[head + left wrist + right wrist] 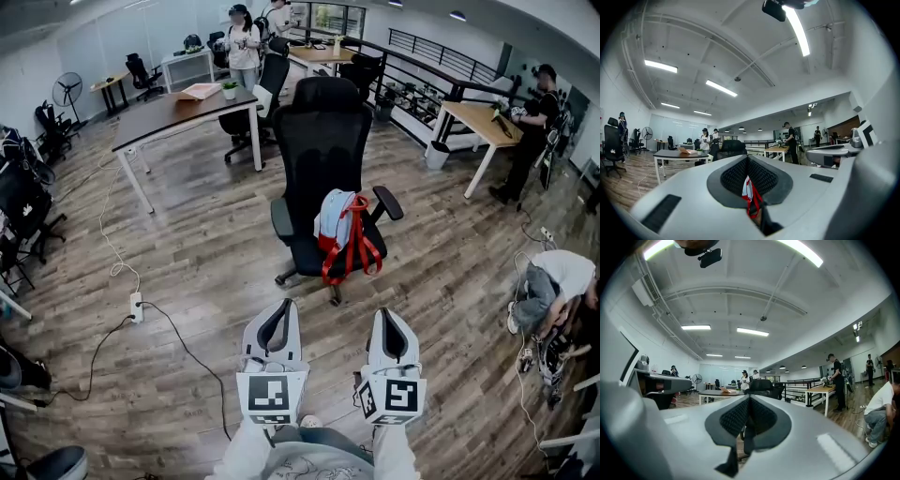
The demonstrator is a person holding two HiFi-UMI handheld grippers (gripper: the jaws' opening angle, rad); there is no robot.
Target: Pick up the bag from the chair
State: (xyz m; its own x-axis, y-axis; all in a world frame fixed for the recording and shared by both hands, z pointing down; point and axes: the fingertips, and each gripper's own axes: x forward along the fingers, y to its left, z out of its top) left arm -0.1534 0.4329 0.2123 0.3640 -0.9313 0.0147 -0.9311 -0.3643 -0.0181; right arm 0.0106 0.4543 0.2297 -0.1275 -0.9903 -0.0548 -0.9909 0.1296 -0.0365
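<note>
Currently both claws are fully closed with nothing in them: left claw [278, 307] and right claw [388, 317] are held level, side by side, pointing ahead at the chair [323, 141] and well apart from it. Pale blue bag [335, 223] with red straps sits upright on the chair seat against the backrest, near the armrest at picture right; neither claw touches it. Chair stands on the wood floor [206, 272], with a dark desk [178, 111] behind it.

place: open-plan office | cues: desks [178, 111], swivel chairs [323, 141], ceiling strip lights [721, 88]
</note>
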